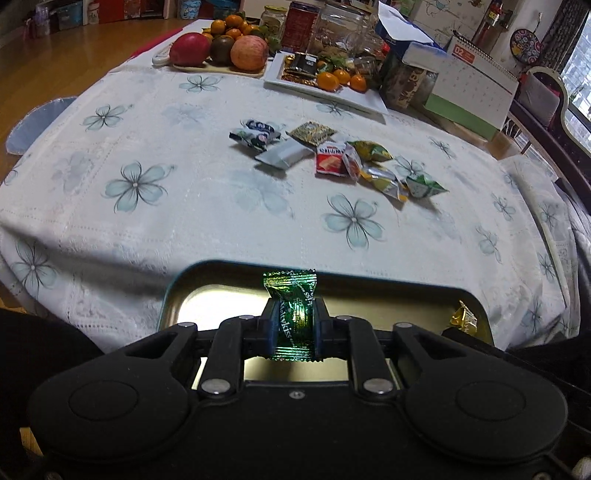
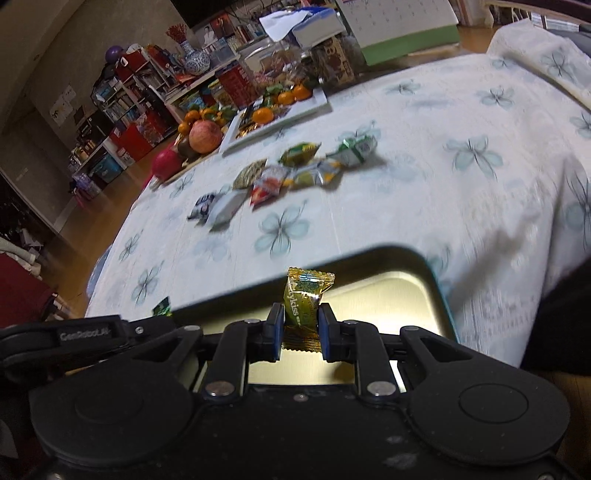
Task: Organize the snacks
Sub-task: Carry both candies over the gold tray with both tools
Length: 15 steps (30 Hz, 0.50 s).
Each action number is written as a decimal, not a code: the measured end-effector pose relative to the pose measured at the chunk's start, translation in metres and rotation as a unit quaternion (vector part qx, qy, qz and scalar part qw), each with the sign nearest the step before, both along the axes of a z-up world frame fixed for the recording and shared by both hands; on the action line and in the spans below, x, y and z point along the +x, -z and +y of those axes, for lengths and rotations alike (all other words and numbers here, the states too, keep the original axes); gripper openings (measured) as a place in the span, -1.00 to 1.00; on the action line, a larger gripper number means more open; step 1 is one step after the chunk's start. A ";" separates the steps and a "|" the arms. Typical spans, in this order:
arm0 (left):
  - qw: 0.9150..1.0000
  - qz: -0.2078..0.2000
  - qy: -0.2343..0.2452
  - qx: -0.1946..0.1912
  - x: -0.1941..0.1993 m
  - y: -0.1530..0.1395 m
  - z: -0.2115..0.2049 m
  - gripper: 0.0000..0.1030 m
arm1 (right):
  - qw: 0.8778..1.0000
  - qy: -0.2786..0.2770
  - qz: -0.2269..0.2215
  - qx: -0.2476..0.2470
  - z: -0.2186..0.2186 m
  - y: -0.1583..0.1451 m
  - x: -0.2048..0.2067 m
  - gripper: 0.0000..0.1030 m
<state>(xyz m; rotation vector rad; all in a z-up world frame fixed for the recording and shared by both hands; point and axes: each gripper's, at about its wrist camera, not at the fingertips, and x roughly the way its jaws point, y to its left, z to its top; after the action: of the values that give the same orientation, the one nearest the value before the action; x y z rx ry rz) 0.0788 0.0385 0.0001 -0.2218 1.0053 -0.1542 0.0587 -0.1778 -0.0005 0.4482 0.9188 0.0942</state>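
Note:
My left gripper is shut on a green foil candy and holds it above a metal tin with a teal rim at the table's near edge. My right gripper is shut on a gold foil candy above the same tin. That gold candy also shows at the tin's right side in the left wrist view. The green candy's tip peeks out in the right wrist view. Several loose wrapped snacks lie in a cluster mid-table, also seen in the right wrist view.
A floral white tablecloth covers the table. At the far edge stand a fruit board, a white plate with tangerines, jars, a tissue box and a desk calendar.

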 end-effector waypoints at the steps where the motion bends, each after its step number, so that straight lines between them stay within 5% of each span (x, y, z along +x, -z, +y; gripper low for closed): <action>1: 1.000 0.004 0.005 0.002 -0.005 0.002 -0.003 -0.54 | 1.000 -0.004 0.003 0.002 0.001 0.000 -0.005 -0.59; 7: 0.999 0.035 0.023 0.019 -0.029 0.011 -0.012 -0.54 | 0.999 -0.008 0.038 0.031 -0.004 0.002 -0.025 -0.59; 15: 0.996 0.086 0.019 -0.016 -0.045 0.020 -0.008 -0.54 | 0.996 -0.001 0.079 0.048 -0.010 0.007 -0.044 -0.59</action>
<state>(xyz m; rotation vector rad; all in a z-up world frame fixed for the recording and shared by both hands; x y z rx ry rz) 0.0343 0.0308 -0.0195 -0.2486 1.1790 -0.1890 0.0146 -0.1880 -0.0079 0.5494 1.0732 0.1065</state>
